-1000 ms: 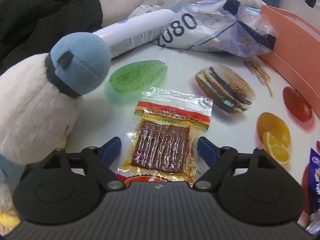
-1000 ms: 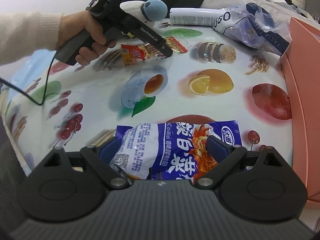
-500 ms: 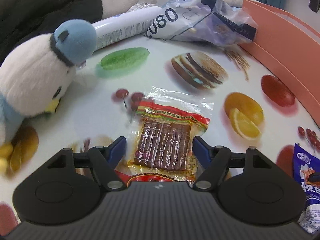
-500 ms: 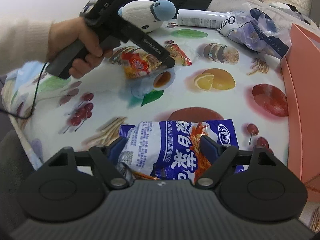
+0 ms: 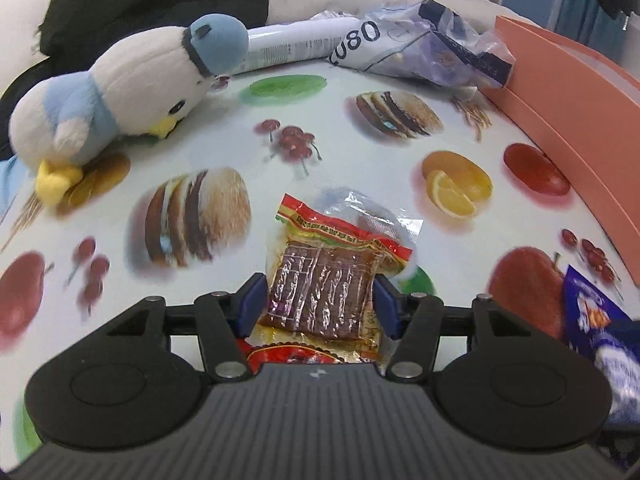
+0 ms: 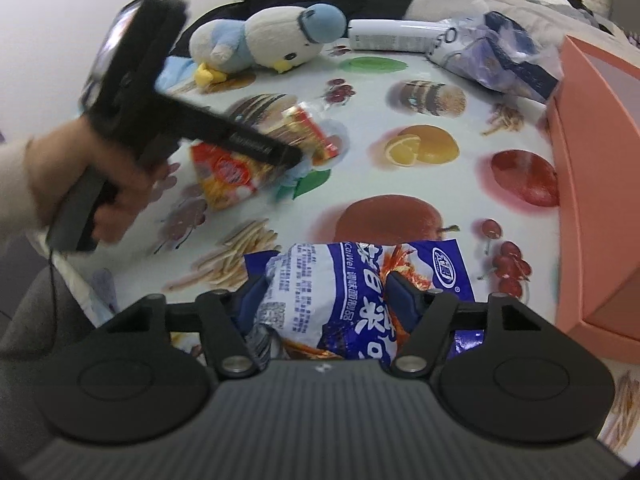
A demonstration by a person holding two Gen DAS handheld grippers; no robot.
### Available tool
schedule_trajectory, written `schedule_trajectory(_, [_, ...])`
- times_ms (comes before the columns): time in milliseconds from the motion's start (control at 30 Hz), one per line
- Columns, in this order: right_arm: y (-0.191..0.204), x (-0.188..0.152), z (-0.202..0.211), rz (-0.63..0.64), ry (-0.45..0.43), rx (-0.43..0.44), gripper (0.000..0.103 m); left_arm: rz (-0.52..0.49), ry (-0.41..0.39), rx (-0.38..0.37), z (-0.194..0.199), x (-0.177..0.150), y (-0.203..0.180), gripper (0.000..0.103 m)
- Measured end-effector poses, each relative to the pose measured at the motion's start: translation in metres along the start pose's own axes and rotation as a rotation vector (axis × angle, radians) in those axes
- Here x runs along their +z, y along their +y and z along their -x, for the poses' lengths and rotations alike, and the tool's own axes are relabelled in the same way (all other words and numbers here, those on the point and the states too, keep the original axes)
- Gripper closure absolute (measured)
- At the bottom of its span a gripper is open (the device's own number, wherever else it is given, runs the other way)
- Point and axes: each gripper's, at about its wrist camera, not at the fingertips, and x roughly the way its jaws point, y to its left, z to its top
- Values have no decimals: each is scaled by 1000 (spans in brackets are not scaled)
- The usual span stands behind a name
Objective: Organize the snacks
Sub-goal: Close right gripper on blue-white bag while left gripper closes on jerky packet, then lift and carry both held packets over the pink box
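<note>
A clear snack packet with a red band and brown strips (image 5: pixel 340 240) sits between the blue pads of my left gripper (image 5: pixel 316 308), held just above the food-print tablecloth (image 5: pixel 360 160). The jaws are closing and the pads press its sides. In the right wrist view the same packet (image 6: pixel 224 172) hangs from the left gripper (image 6: pixel 296 156), which a hand (image 6: pixel 80 184) holds. My right gripper (image 6: pixel 324 292) is closing on a crumpled blue-and-white snack bag (image 6: pixel 360 264) at the table's near edge, with its pads pressing into the bag. That bag (image 5: pixel 592 312) also shows at the left wrist view's right edge.
A salmon-pink open box (image 6: pixel 592 160) runs along the right side of the table. At the back lie a white-and-blue plush bird (image 5: pixel 132 92), a white tube (image 5: pixel 296 44), a clear printed plastic bag (image 5: pixel 432 44) and black clothing (image 5: pixel 140 4).
The left gripper has carried the red-band packet from beside the plush bird toward the table's middle, its jaws narrowing onto it. The right gripper's jaws have narrowed on the blue bag, crumpling it.
</note>
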Motion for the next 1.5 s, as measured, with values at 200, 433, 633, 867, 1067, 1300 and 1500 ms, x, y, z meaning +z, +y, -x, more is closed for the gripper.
schedule_trajectory(200, [-6, 1, 15, -44, -5, -15, 40, 47, 24, 38, 23, -16, -23, 42])
schedule_trajectory(433, [-9, -7, 31, -86, -21, -71, 42, 124, 49, 46, 50, -38, -34, 43])
schedule_trajectory(633, [-14, -17, 49, -122, -40, -84, 44, 230, 53, 35, 75, -50, -34, 44])
schedule_trajectory(867, [-19, -12, 70, -140, -95, -103, 46, 270, 21, 41, 104, -44, -37, 44])
schedule_trajectory(1067, [-15, -4, 91, -135, -149, -110, 47, 295, -39, 24, 142, -31, -45, 44])
schedule_trajectory(1300, [-6, 4, 128, -158, -236, -134, 47, 305, -93, 23, 190, -18, -60, 44])
schedule_trajectory(1500, [-5, 4, 168, -170, -300, -173, 47, 298, -157, -7, 230, -12, -76, 44])
